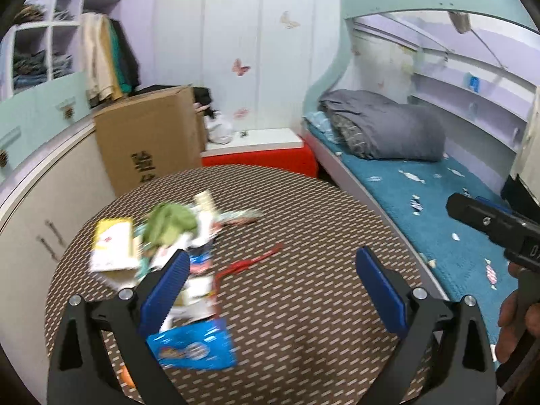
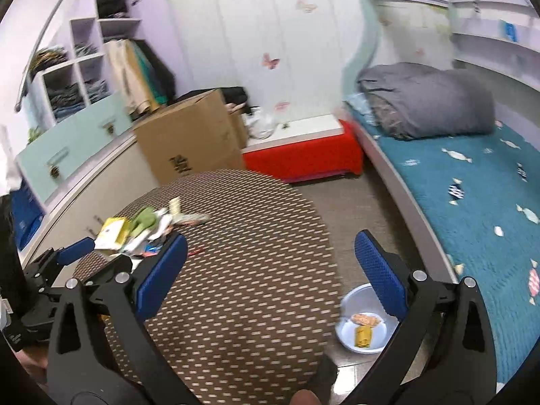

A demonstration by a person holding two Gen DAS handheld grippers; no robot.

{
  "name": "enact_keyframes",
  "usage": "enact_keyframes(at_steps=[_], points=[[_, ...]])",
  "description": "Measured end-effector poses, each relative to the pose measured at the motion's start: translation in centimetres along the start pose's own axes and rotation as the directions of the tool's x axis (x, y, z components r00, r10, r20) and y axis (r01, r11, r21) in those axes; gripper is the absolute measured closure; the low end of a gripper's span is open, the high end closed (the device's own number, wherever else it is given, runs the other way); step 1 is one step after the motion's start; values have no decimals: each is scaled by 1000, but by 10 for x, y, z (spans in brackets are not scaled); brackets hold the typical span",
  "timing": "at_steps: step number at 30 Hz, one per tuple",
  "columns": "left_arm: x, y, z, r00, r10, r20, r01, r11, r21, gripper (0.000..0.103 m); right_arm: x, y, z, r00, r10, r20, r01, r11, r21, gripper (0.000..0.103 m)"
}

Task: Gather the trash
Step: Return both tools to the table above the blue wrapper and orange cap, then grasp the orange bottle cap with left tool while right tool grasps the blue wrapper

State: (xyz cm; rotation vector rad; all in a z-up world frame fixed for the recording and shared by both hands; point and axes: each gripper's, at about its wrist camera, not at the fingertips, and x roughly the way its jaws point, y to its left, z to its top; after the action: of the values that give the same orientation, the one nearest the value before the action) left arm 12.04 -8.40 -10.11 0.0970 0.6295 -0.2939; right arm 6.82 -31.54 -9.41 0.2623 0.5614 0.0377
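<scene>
A pile of trash lies on the left of the round patterned table (image 1: 303, 303): a yellow and white box (image 1: 113, 246), a green crumpled piece (image 1: 168, 222), a blue packet (image 1: 192, 344) and a thin red strip (image 1: 249, 263). My left gripper (image 1: 273, 256) hangs open above the table, its left finger over the pile's edge, holding nothing. My right gripper (image 2: 270, 239) is open too, over the table's right side, with the pile (image 2: 141, 229) far to its left. On the floor stands a white basin (image 2: 357, 295) holding two wrappers (image 2: 362, 335).
A cardboard box (image 1: 152, 141) and a red bench (image 1: 263, 158) stand behind the table. The bed (image 2: 472, 202) with a blue cover and grey bedding runs along the right. Cabinets (image 1: 30, 202) line the left wall. A hand (image 1: 516, 320) holds the right gripper's body (image 1: 489, 226).
</scene>
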Motion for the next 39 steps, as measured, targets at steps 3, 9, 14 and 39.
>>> enact_keyframes(at_steps=[3, 9, 14, 39], points=[[-5, 23, -12, 1000, 28, -3, -28, 999, -18, 7, 12, 22, -9, 998, 55, -36, -56, 998, -21, 6], [-13, 72, -47, 994, 102, -48, -104, 993, -58, 7, 38, 65, -27, 986, 124, -115, -134, 987, -85, 6], [-11, 104, -78, 985, 133, -111, -143, 986, -90, 7, 55, 91, -48, 968, 165, -187, -191, 973, -127, 6], [-2, 140, -113, 967, 86, -238, -110, 990, -89, 74, 127, 199, -100, 783, 333, -525, -536, 789, -299, 54]])
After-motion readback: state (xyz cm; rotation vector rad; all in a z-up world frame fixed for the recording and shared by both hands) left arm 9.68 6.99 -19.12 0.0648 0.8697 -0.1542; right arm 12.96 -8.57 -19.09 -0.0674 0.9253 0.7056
